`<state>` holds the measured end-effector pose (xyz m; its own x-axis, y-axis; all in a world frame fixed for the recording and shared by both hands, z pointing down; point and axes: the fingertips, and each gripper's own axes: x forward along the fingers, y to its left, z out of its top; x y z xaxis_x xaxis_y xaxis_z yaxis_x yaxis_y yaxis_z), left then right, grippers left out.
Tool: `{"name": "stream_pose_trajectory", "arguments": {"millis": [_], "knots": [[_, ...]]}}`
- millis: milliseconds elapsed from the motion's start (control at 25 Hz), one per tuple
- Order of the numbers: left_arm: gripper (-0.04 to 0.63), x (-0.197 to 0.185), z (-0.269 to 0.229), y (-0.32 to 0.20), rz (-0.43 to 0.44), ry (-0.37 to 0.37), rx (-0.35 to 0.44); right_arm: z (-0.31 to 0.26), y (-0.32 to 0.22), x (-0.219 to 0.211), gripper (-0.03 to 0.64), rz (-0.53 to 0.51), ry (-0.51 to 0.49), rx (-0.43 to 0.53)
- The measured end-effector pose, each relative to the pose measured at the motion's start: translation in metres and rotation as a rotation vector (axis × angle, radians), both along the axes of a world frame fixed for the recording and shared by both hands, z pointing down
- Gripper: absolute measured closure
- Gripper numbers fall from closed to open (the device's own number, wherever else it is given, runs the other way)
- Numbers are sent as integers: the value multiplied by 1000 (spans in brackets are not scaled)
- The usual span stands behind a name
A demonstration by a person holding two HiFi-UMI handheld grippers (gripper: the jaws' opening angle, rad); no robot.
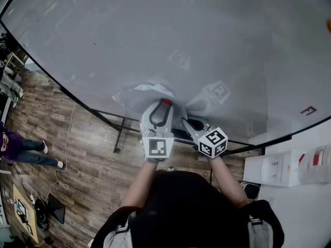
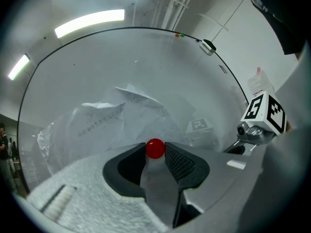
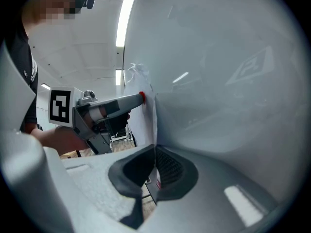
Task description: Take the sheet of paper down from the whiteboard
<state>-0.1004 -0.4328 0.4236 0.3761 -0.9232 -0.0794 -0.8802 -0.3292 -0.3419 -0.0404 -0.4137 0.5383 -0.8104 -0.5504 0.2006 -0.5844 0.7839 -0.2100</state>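
Note:
A crumpled white sheet of paper [image 1: 139, 93] lies against the whiteboard [image 1: 155, 35] near its lower edge. A round red magnet [image 2: 155, 148] sits at the sheet's lower part. My left gripper [image 1: 165, 103] points level at the board, and both its tips touch the magnet's sides in the left gripper view [image 2: 155, 149]. Just right of it, my right gripper [image 1: 187, 122] is shut on the paper's edge [image 3: 146, 120], which runs down between its pads [image 3: 154, 154]. The left gripper's tip with the red magnet [image 3: 141, 96] also shows in the right gripper view.
The whiteboard's black stand legs [image 1: 120, 133] rest on a wooden floor. A person [image 1: 26, 149] is on the floor at far left. A white cabinet [image 1: 279, 167] stands at right. A small red mark [image 1: 309, 110] is on the board's lower right.

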Motion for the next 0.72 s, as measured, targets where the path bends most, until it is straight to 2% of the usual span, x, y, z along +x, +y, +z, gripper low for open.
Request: {"name": "stream_pose_trajectory", "arguments": {"millis": [360,720], "knots": [[462,1,1,-1,-63,-1,9,0,0,2,612,-16,4,-2],[465,1,2,-1,-63,34,0,-1,2,2,612,-39,-6,-14]]}}
